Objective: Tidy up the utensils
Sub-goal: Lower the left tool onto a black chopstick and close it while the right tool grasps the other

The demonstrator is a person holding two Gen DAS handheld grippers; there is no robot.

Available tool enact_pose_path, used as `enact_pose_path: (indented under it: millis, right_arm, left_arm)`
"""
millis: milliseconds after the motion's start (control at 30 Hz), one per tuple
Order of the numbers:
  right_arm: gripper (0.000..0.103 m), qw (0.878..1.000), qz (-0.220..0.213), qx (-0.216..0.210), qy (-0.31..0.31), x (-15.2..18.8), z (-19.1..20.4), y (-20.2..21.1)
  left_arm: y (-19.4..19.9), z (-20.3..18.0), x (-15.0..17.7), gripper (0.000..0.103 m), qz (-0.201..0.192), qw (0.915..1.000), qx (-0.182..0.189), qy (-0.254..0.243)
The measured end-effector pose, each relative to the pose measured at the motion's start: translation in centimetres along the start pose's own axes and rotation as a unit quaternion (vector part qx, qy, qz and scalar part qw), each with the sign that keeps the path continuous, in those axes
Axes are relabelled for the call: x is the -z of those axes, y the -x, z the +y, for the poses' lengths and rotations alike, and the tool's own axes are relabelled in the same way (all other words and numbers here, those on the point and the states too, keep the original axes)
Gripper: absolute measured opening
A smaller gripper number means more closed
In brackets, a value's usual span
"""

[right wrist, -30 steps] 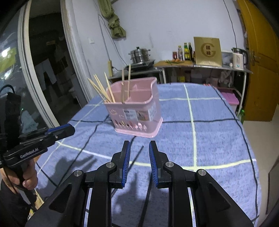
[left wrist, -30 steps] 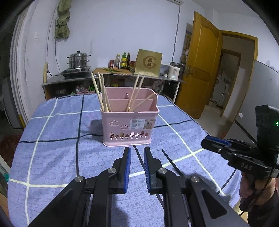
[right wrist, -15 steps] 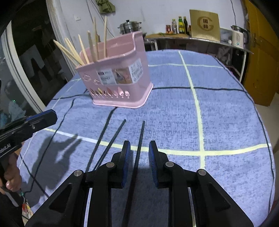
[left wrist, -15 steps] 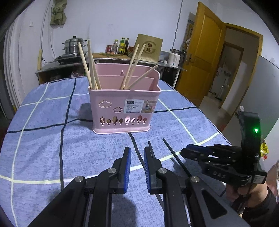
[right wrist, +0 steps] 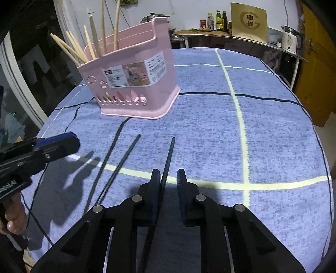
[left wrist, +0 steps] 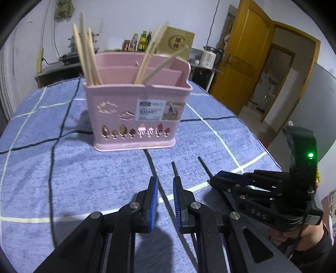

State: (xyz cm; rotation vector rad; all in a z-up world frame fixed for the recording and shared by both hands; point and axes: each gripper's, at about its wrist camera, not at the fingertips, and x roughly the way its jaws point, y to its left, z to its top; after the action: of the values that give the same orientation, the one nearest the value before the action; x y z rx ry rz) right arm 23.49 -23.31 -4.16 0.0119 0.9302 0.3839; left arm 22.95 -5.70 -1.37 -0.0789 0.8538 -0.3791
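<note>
A pink utensil basket [left wrist: 136,117] [right wrist: 134,84] stands on the cloth with several wooden chopsticks [left wrist: 88,54] [right wrist: 71,48] leaning in its compartments. Two black chopsticks lie flat in front of it. One black chopstick [right wrist: 168,155] [left wrist: 204,167] runs between the fingers of my right gripper [right wrist: 168,176] [left wrist: 218,178]. Those jaws are closing, and a gap still shows on the right side. The other black chopstick [right wrist: 124,161] [left wrist: 174,168] lies beside the right finger of my left gripper [left wrist: 164,182] [right wrist: 71,140]. That gripper is narrowly open, with only cloth between its pads.
A blue checked cloth [right wrist: 262,136] covers the table, which drops off at the right edge. Behind it stand a counter with bottles [right wrist: 218,20], a kettle [right wrist: 290,40] and a gold box [right wrist: 248,21]. A yellow door [left wrist: 241,61] is at right. A hand [right wrist: 10,220] holds the left tool.
Both grippers have sunk toward the cloth and come closer to the basket. The right gripper now straddles a black chopstick and its jaws have narrowed a little.
</note>
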Motion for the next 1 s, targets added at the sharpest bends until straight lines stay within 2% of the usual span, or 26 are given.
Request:
enact_pose_path:
  millis: [433,1000]
  right_arm:
    - [0.017,1.000,-0.003,-0.002,-0.011,0.2,-1.5,0.5]
    - [0.017,1.000,-0.002,-0.002,-0.015,-0.5,-2.0,0.1]
  left_arm:
    - [-5.7,-1.2,-0.6,0.014,0.057,0.9983,-0.005,0.001]
    - [-5.8,-1.4,-0.8,0.015,0.052,0.9976,-0.037,-0.027]
